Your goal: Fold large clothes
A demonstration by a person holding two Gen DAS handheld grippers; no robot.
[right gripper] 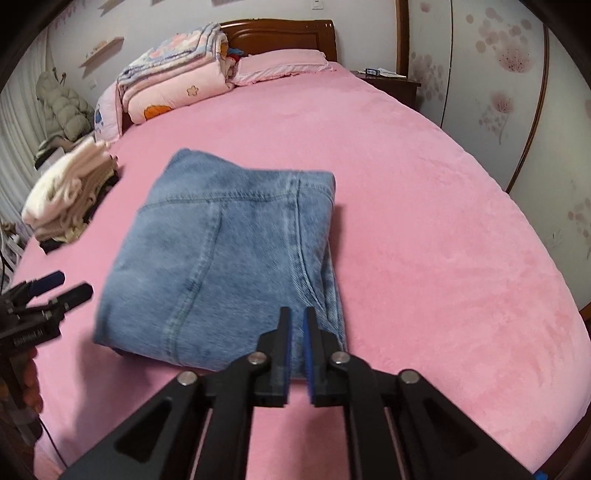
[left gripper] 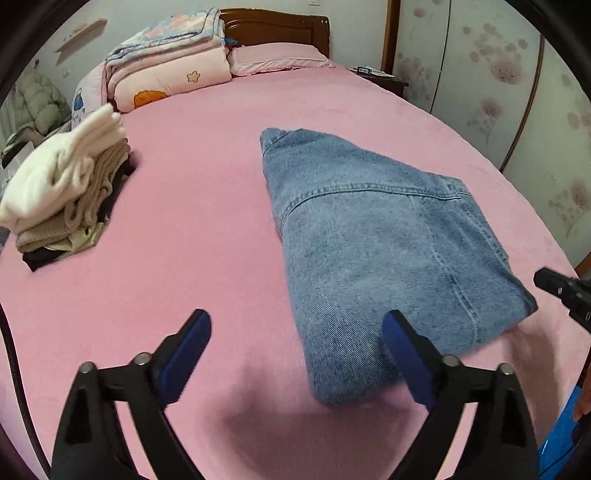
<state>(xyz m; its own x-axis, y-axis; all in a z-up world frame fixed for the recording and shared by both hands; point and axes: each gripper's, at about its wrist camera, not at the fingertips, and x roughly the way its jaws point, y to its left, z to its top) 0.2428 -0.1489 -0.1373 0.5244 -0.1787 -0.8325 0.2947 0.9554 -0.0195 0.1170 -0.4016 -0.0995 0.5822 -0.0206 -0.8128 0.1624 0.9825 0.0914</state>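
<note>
Clothes stack (left gripper: pixel 62 192): folded garments lie piled at the left side of the bed, a white knit on top, beige knits under it, dark pieces at the bottom; no basket or box holds them, they rest straight on the sheet.
Puffy jacket (left gripper: pixel 40 103): a pale green quilted one sits beyond the bed's left edge.
Quilts (left gripper: pixel 170 62): pink patterned bedding is folded and heaped at the head of the bed, left of the pillow (left gripper: pixel 277 57).
Bed (left gripper: pixel 192 236): a pink sheet covers it, and a dark wooden headboard (left gripper: pixel 280 26) stands behind.
Left claw (left gripper: pixel 297 328): it is spread wide and grips nothing; its blue-padded fingers (left gripper: pixel 188 354) hang over the sheet, the right one in front of the near left corner of the denim. Whether it touches the cloth cannot be told.
Jeans (right gripper: pixel 229 251): the blue denim lies folded into a thick rectangle near the middle of the bed, seams and stitching facing up, well apart from the clothes stack.
Right claw (right gripper: pixel 297 317): the fingers are drawn nearly together with a thin gap, poised at the near right edge of the jeans; no cloth shows between them, and contact cannot be told.
Nightstand (right gripper: pixel 391 83): dark wood, right of the headboard, with papers and a small box on top.
Wardrobe (right gripper: pixel 517 92): pale flowered doors fill the right wall.
</note>
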